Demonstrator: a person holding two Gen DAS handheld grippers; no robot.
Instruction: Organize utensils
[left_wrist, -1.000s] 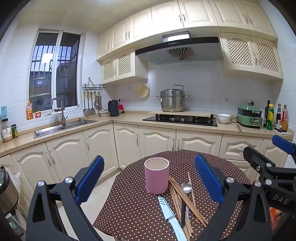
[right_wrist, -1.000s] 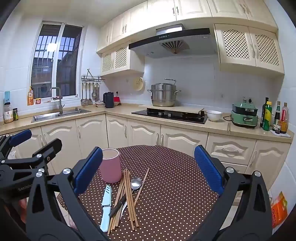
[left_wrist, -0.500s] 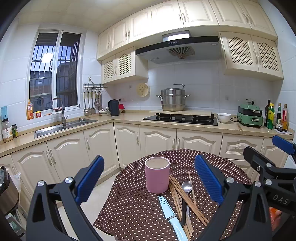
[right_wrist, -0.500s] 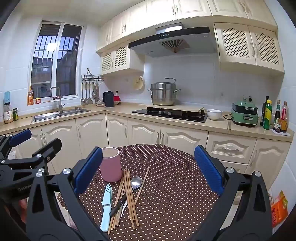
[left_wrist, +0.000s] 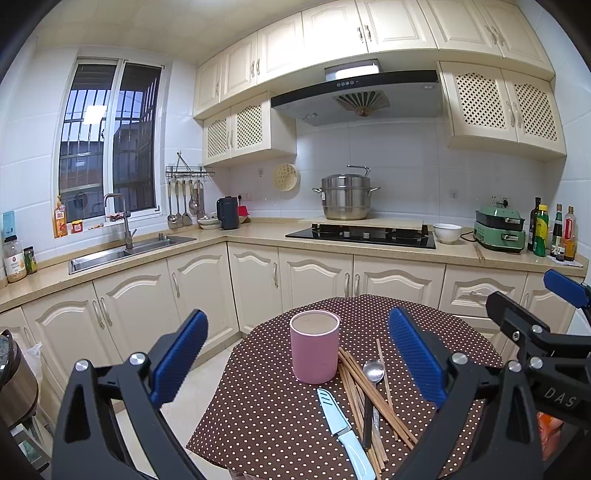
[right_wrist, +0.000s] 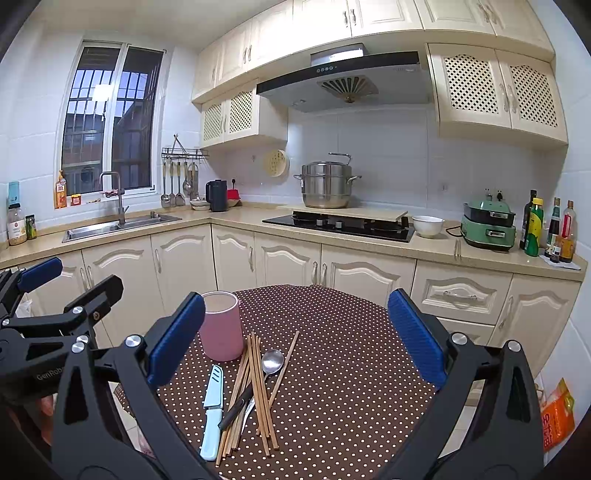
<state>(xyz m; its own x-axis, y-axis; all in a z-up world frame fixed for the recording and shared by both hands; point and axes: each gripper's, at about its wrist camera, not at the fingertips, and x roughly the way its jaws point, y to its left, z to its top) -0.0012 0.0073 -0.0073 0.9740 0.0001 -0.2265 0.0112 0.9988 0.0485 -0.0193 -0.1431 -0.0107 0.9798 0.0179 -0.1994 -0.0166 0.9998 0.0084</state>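
Note:
A pink cup (left_wrist: 314, 346) (right_wrist: 221, 325) stands upright on the brown polka-dot table (left_wrist: 266, 413) (right_wrist: 351, 369). Beside it lie several wooden chopsticks (left_wrist: 369, 384) (right_wrist: 255, 384), a metal spoon with a dark handle (left_wrist: 373, 371) (right_wrist: 272, 360) and a pale blue knife (left_wrist: 343, 428) (right_wrist: 212, 410). My left gripper (left_wrist: 297, 354) hovers open above the near table edge, with the cup between its fingers in view but farther off. My right gripper (right_wrist: 295, 339) is open too, over the utensil pile, holding nothing. Each gripper shows at the edge of the other's view.
Cream cabinets and a counter run behind the table, with a sink (left_wrist: 122, 253), a black hob (left_wrist: 360, 234) carrying a steel pot (left_wrist: 345, 197), a white bowl (left_wrist: 447, 232), a green appliance (left_wrist: 498, 229) and bottles (left_wrist: 554, 232). An orange bag (right_wrist: 557, 413) lies on the floor at right.
Both views have barely shifted; the grippers stay open and the utensils have not moved.

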